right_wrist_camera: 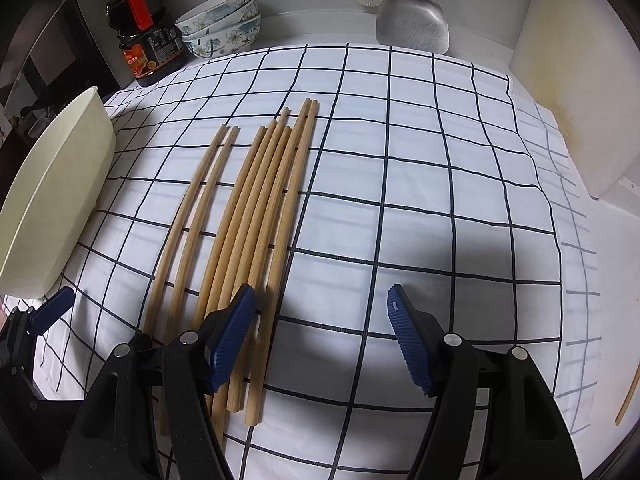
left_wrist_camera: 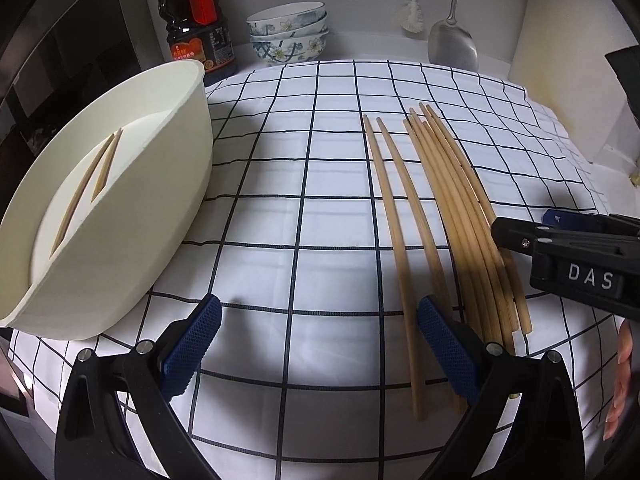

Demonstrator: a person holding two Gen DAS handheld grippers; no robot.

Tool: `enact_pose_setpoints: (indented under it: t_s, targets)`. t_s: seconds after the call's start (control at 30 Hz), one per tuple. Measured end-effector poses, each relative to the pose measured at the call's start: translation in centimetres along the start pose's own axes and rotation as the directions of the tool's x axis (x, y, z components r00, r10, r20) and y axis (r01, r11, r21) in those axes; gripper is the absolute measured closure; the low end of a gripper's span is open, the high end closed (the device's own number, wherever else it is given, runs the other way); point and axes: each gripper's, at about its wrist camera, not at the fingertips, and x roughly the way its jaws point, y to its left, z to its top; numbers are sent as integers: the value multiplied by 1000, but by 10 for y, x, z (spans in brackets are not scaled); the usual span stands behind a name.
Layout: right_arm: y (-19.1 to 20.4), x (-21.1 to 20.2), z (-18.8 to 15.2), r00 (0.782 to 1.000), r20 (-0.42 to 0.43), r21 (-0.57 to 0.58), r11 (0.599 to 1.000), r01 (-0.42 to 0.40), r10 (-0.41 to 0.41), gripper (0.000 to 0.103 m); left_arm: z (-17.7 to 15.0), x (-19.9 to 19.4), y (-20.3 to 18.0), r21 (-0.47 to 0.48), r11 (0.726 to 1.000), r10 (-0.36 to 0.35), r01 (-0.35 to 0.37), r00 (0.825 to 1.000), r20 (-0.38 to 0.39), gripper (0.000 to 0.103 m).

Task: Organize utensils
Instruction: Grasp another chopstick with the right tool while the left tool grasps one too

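Several wooden chopsticks (left_wrist_camera: 440, 216) lie side by side on the checked cloth (left_wrist_camera: 300, 200); the right wrist view shows them too (right_wrist_camera: 248, 220). A cream oval tub (left_wrist_camera: 132, 216) at the left holds two chopsticks (left_wrist_camera: 94, 184); its wall shows in the right wrist view (right_wrist_camera: 60, 200). My left gripper (left_wrist_camera: 318, 348) is open and empty, low over the cloth, just left of the chopsticks' near ends. My right gripper (right_wrist_camera: 320, 336) is open and empty, its left finger over the chopsticks' near ends. It shows at the right edge of the left wrist view (left_wrist_camera: 568, 248).
A dark sauce bottle (left_wrist_camera: 196, 20) and stacked floral bowls (left_wrist_camera: 288, 32) stand at the back left. A metal spatula (left_wrist_camera: 452, 40) and a brush (left_wrist_camera: 412, 16) hang at the back. A white board (right_wrist_camera: 560, 80) leans at the right. One chopstick (right_wrist_camera: 628, 400) lies at the far right.
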Motion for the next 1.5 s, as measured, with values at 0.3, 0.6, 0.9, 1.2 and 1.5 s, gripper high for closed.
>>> enact_pose_setpoints:
  t_s: [0.3, 0.6, 0.9, 1.2, 1.5]
  targets:
    - [-2, 1, -1, 1000, -9, -12, 1000, 10, -11, 37, 6, 1, 6, -17, 1000, 1, -1, 1000, -8, 6]
    - [1, 3, -3, 999, -15, -30, 998, 47, -48, 37, 7, 1, 5, -15, 1000, 16, -16, 1000, -6, 6]
    - [-13, 2, -2, 998, -2, 3, 998, 55, -55, 37, 7, -1, 12, -34, 999, 13, -14, 1000, -3, 6]
    - [-28, -1, -3, 997, 1, 27, 997, 76, -76, 37, 15, -3, 6, -14, 999, 42, -42, 999, 5, 6]
    - [-27, 0, -3, 997, 3, 26, 996, 80, -80, 36, 18, 6, 2, -6, 999, 39, -39, 999, -24, 6]
